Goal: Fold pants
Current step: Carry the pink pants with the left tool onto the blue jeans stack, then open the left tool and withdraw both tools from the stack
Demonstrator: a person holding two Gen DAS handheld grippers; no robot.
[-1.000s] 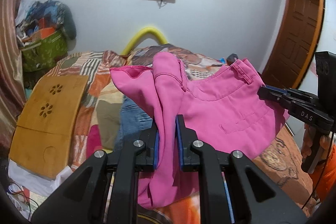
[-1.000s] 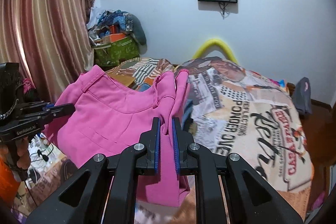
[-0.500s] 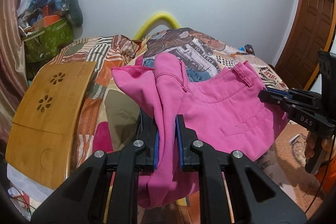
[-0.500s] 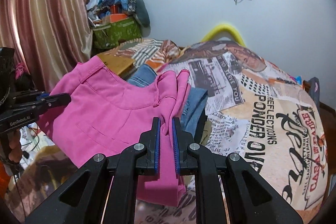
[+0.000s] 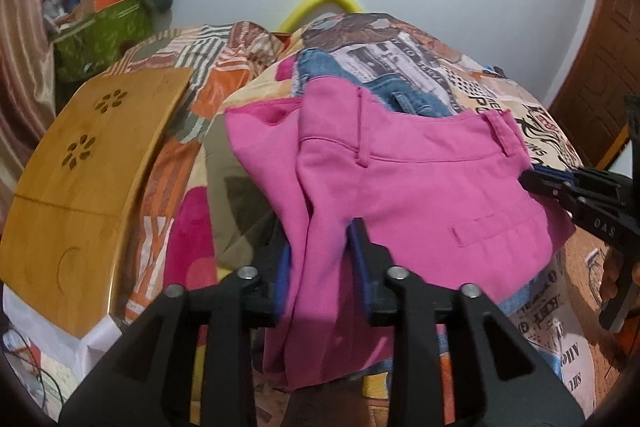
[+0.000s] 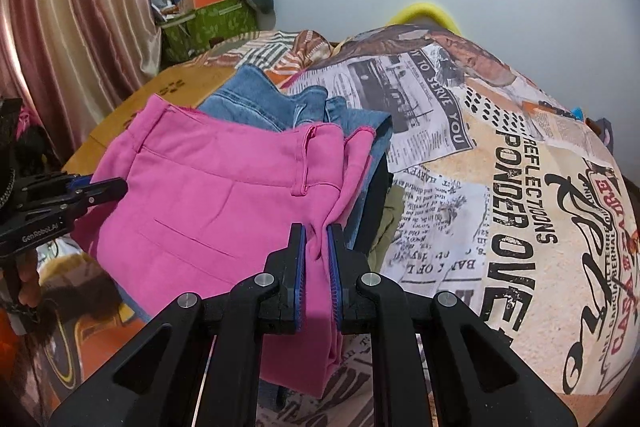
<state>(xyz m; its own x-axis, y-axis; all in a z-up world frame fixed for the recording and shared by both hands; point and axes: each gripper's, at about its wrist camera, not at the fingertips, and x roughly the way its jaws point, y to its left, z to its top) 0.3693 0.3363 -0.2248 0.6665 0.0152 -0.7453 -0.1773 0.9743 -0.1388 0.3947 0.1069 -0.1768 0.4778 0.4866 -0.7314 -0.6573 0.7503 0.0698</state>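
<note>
Pink pants (image 5: 420,187) are held by the waistband between my two grippers, lowered onto the bed over blue jeans (image 5: 404,95). My left gripper (image 5: 320,243) has its jaws wider apart than before, with pink cloth still between the blue pads. My right gripper (image 6: 316,243) is shut on the other waistband end of the pants (image 6: 208,195). Each gripper shows in the other's view: the right gripper (image 5: 532,181) at the right edge of the left wrist view, the left gripper (image 6: 116,187) at the left edge of the right wrist view.
The bed (image 6: 500,167) has a newspaper-print cover. Blue jeans (image 6: 260,103) lie under the pants. A wooden lap table (image 5: 80,167) lies at the bed's left. A green box (image 5: 100,39) of clutter stands by the curtain (image 6: 60,27).
Both grippers have come down and forward, laying the pink pants flatter on the bed over the jeans. The left gripper's jaws have spread apart.
</note>
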